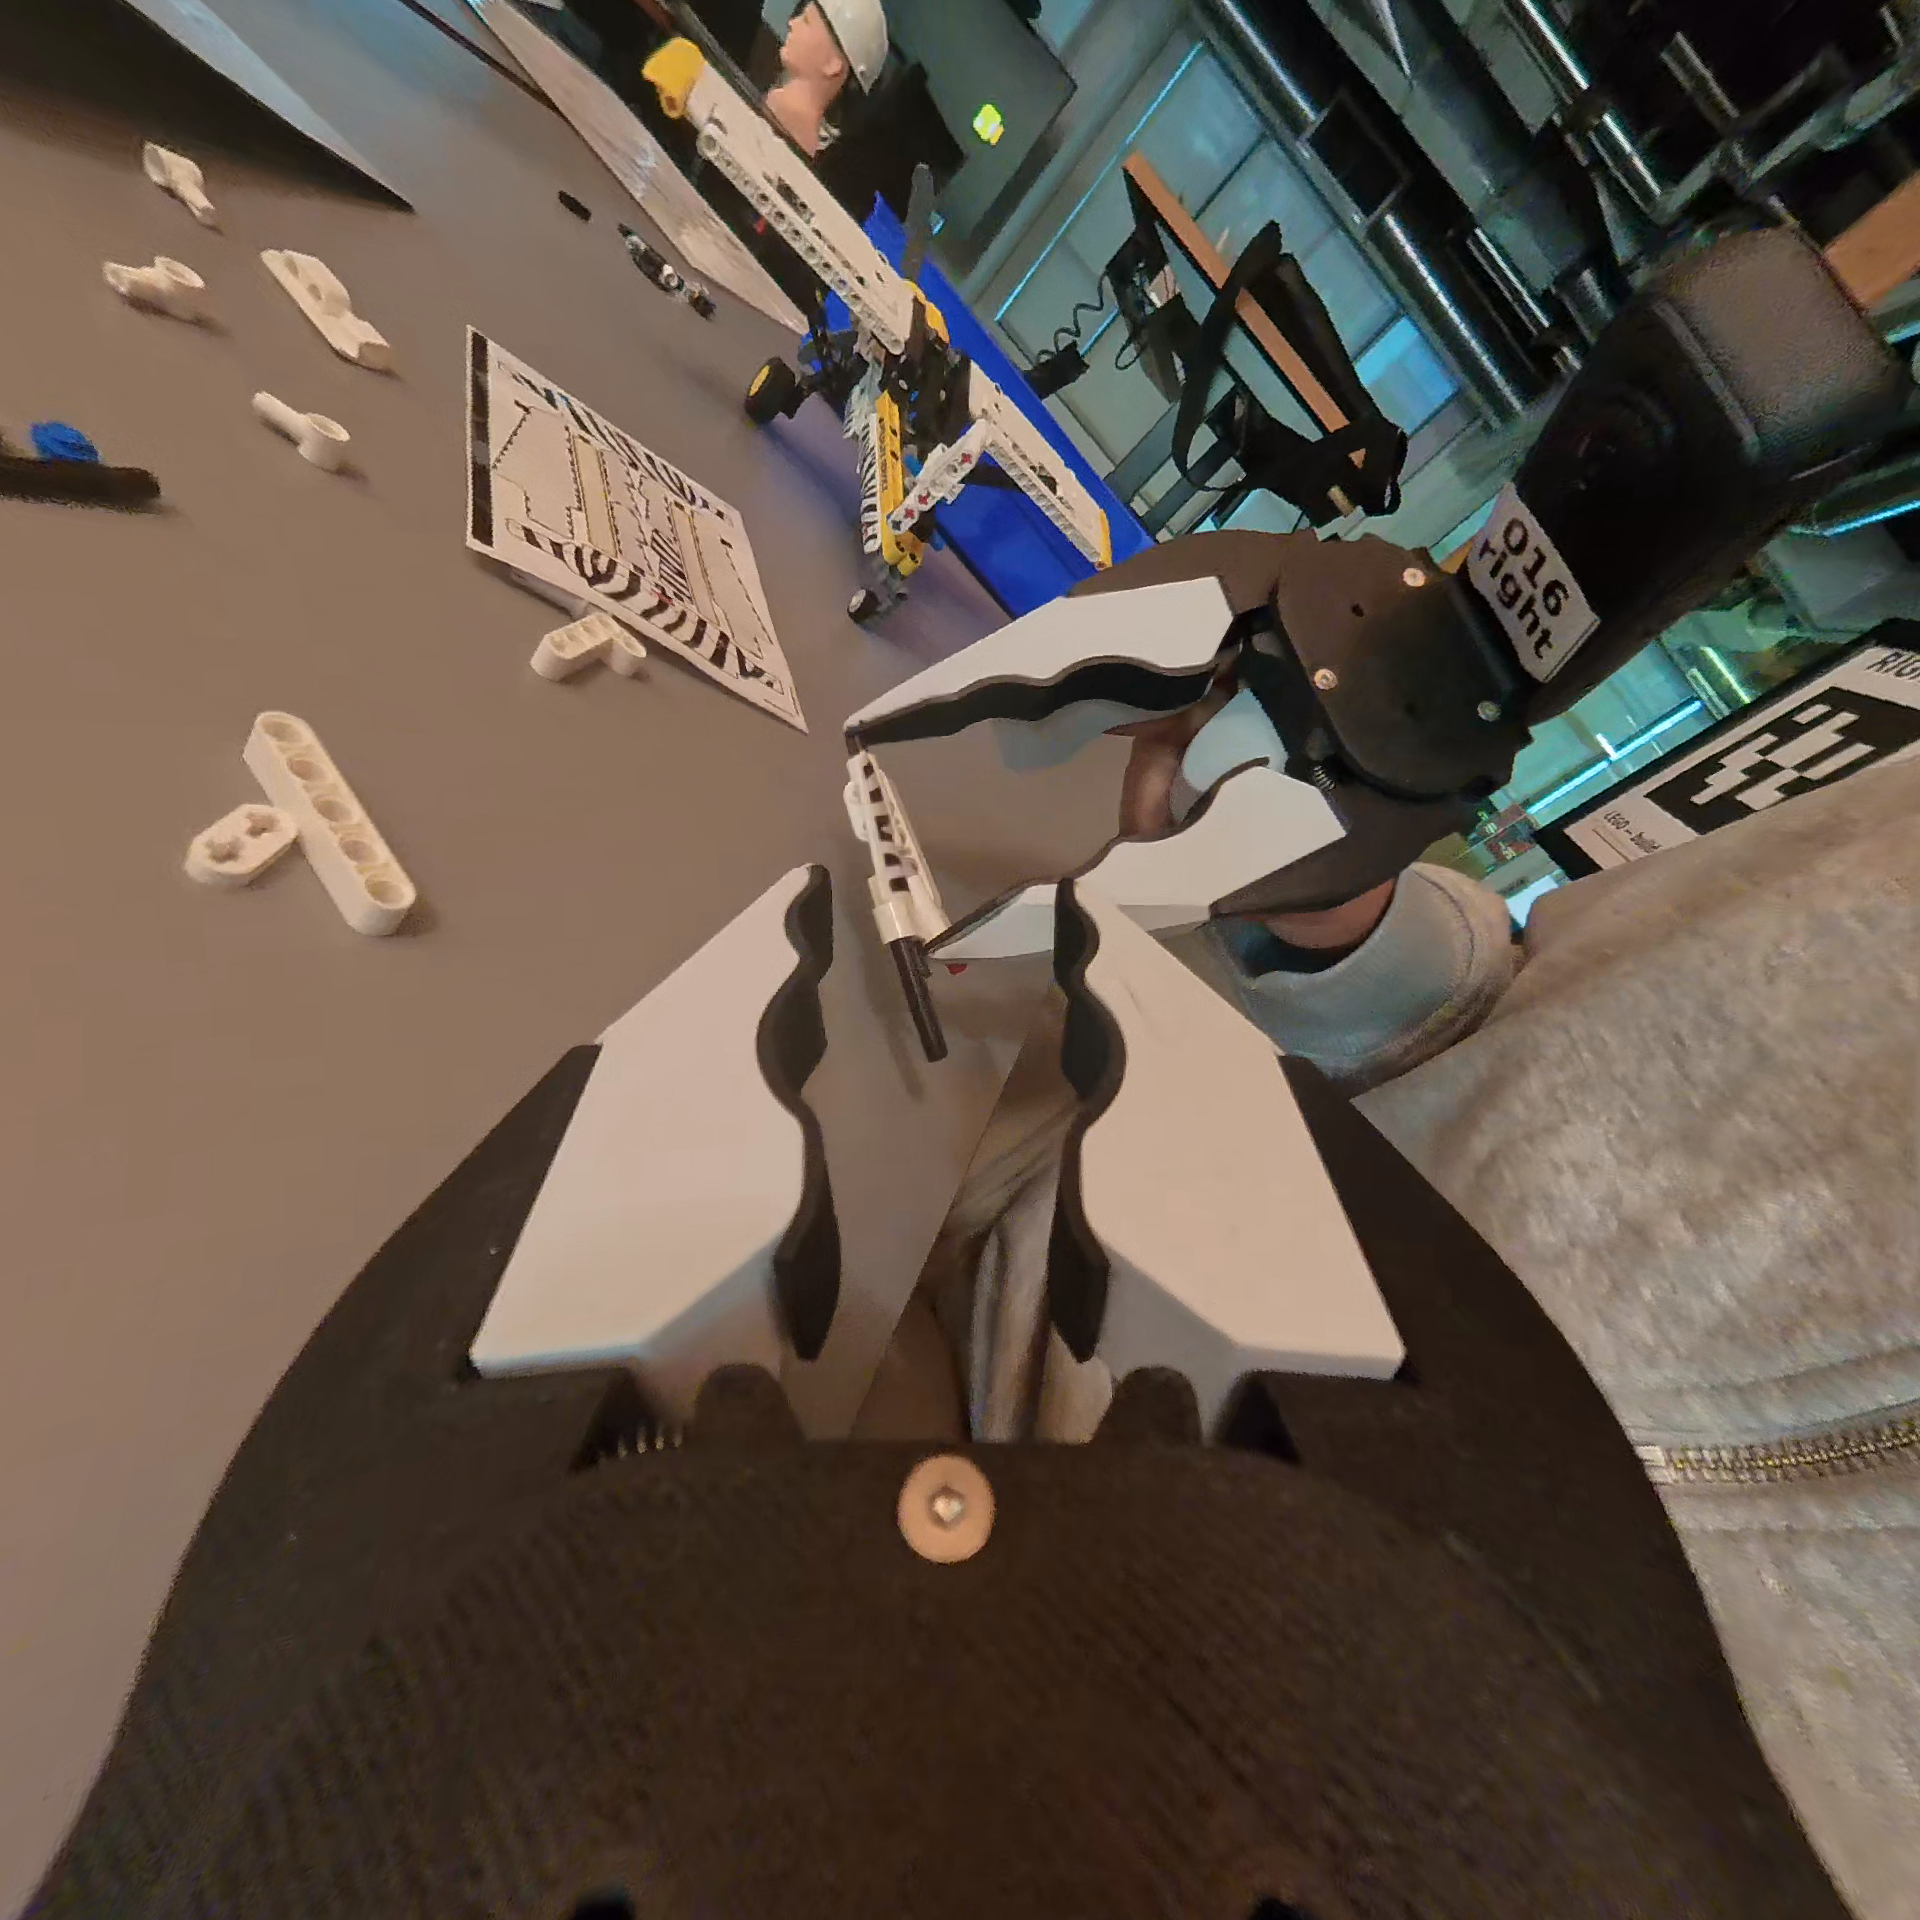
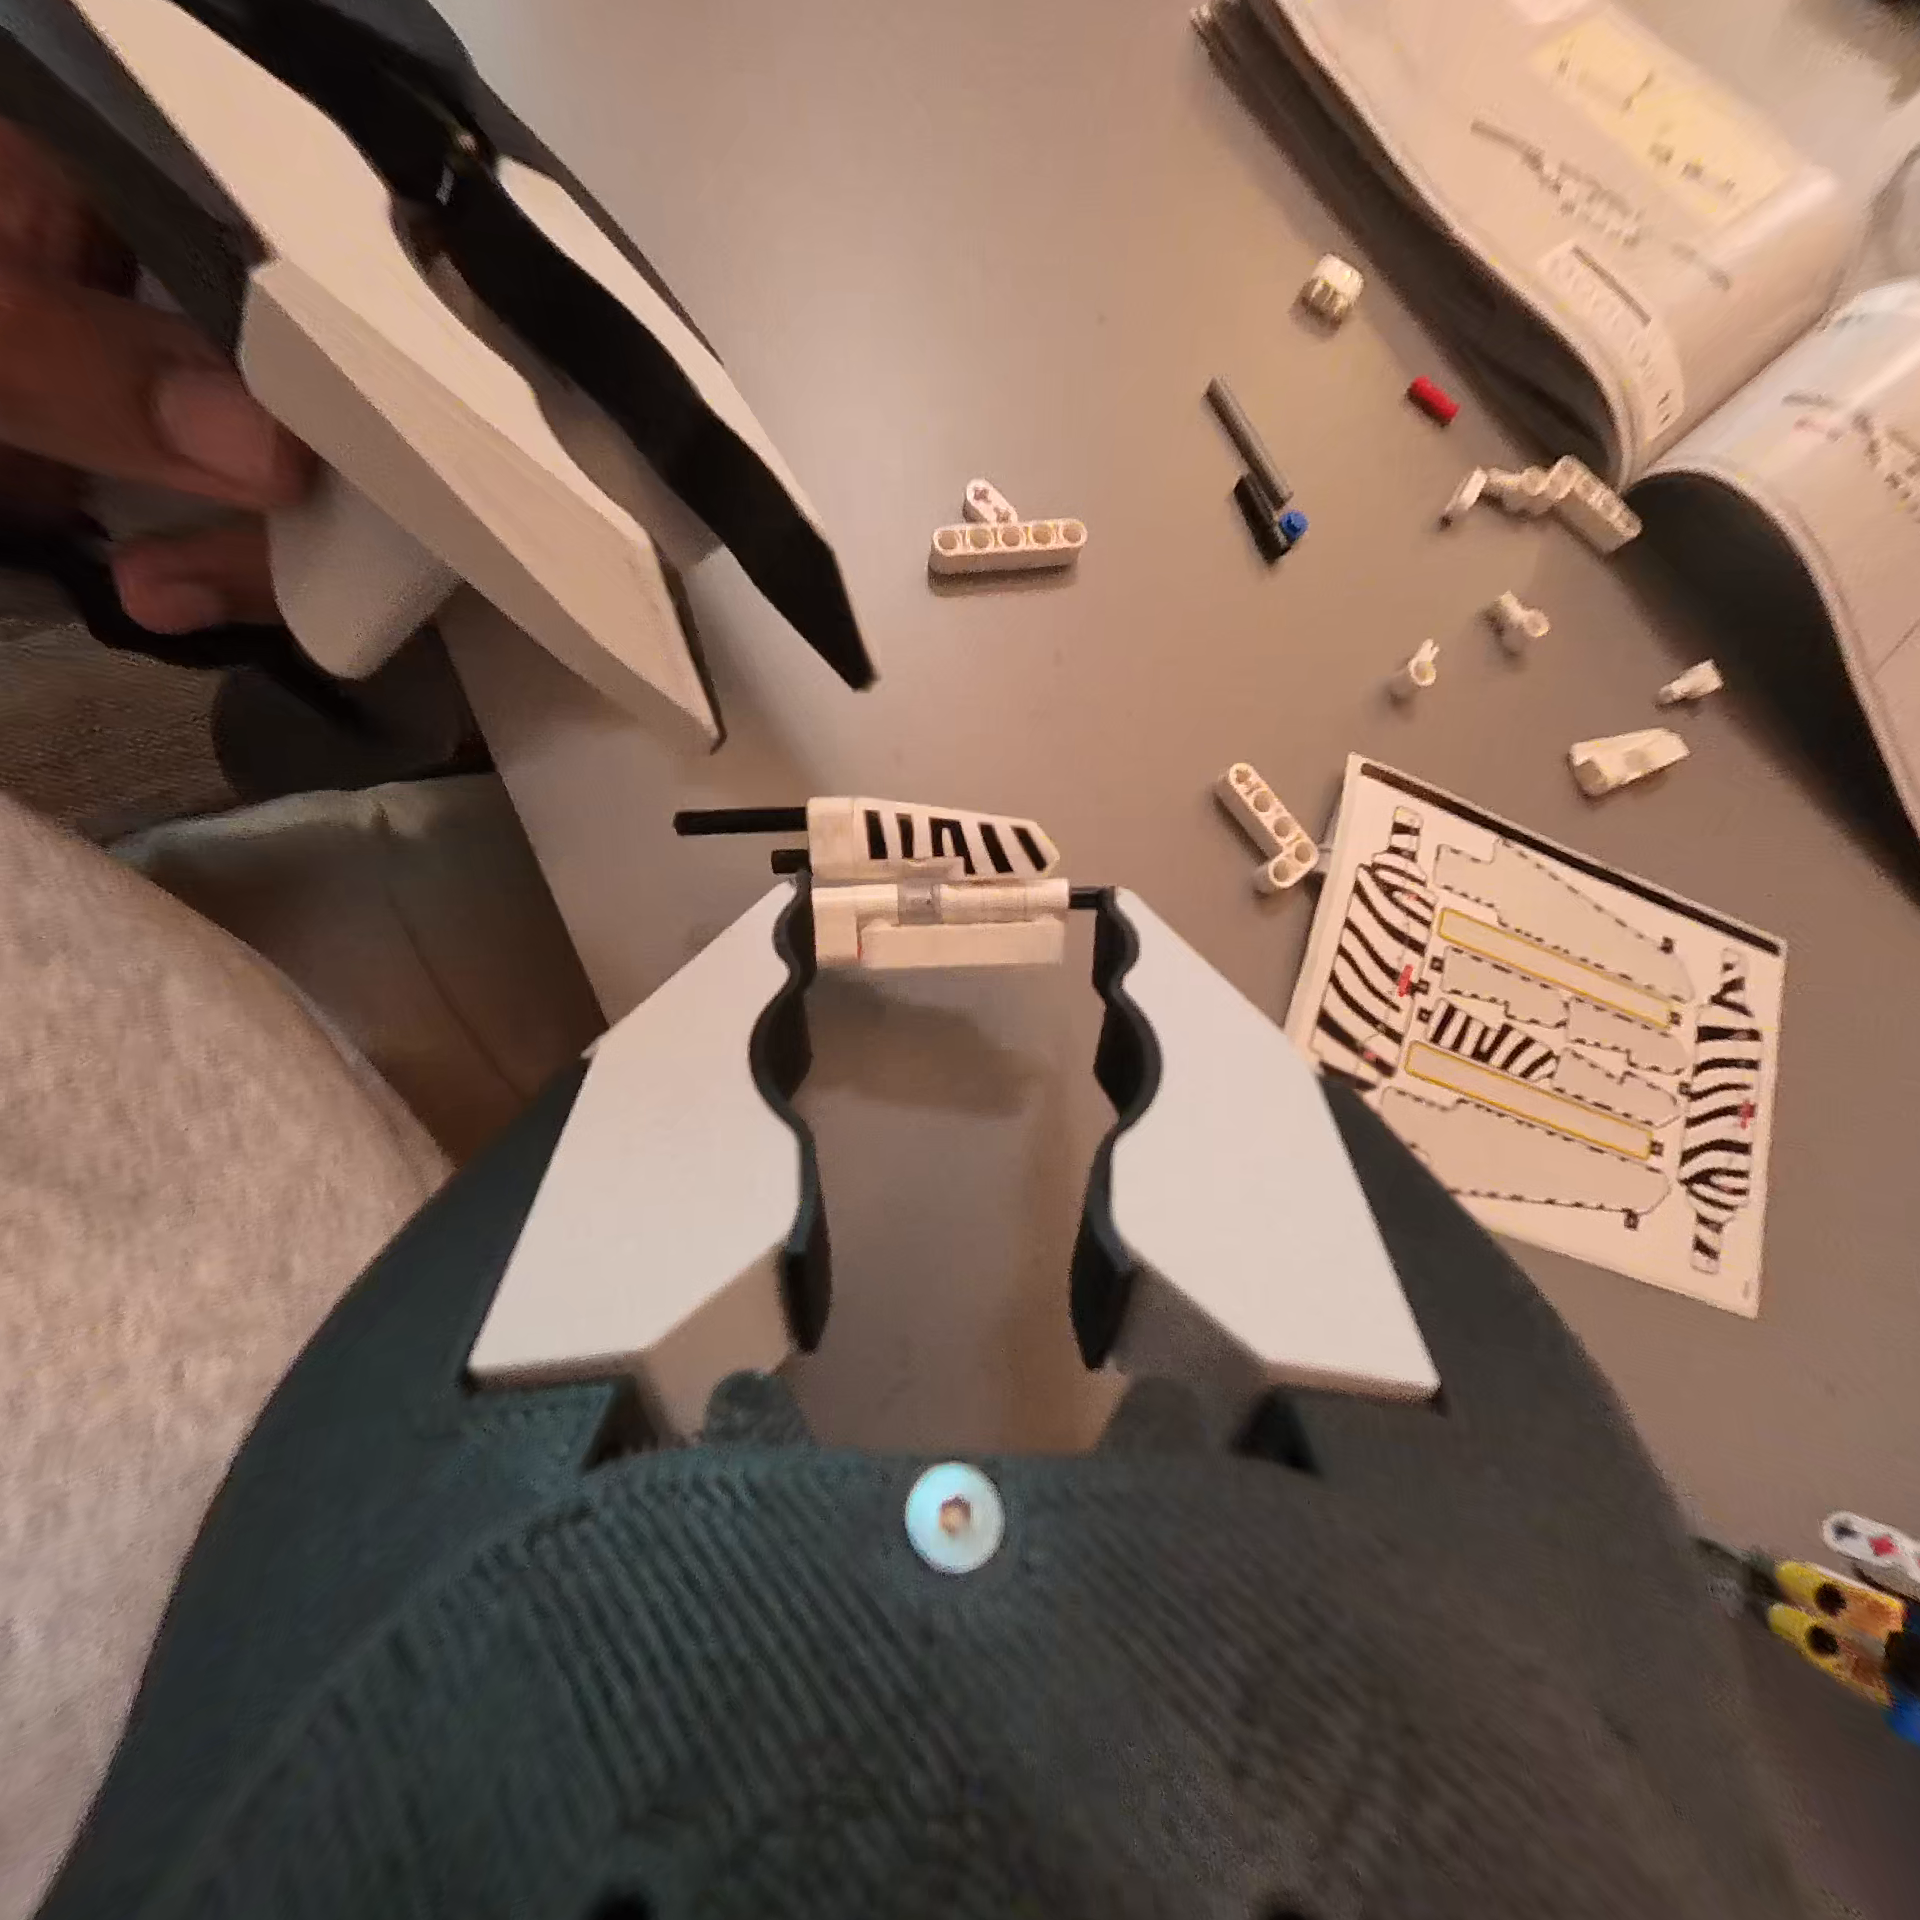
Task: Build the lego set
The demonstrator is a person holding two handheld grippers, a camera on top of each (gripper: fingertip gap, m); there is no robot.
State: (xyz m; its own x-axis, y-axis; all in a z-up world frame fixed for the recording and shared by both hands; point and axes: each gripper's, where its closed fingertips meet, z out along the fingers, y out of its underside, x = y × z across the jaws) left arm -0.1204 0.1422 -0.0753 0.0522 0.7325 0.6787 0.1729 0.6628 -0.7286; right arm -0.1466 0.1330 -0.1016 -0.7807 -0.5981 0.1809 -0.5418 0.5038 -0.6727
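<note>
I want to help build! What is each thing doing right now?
Right gripper: shut on the striped piece, pinching it at its tips.
Striped piece: held above the table, black rods poking out.
Left gripper: open, holding nothing.
Sticker sheet: lying flat, some stickers gone.
Instruction book: lying open.
Long white beam: loose on the table.

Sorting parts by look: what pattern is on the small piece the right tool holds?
White with black stripes on the small assembly; clearest in the right wrist view.
</note>
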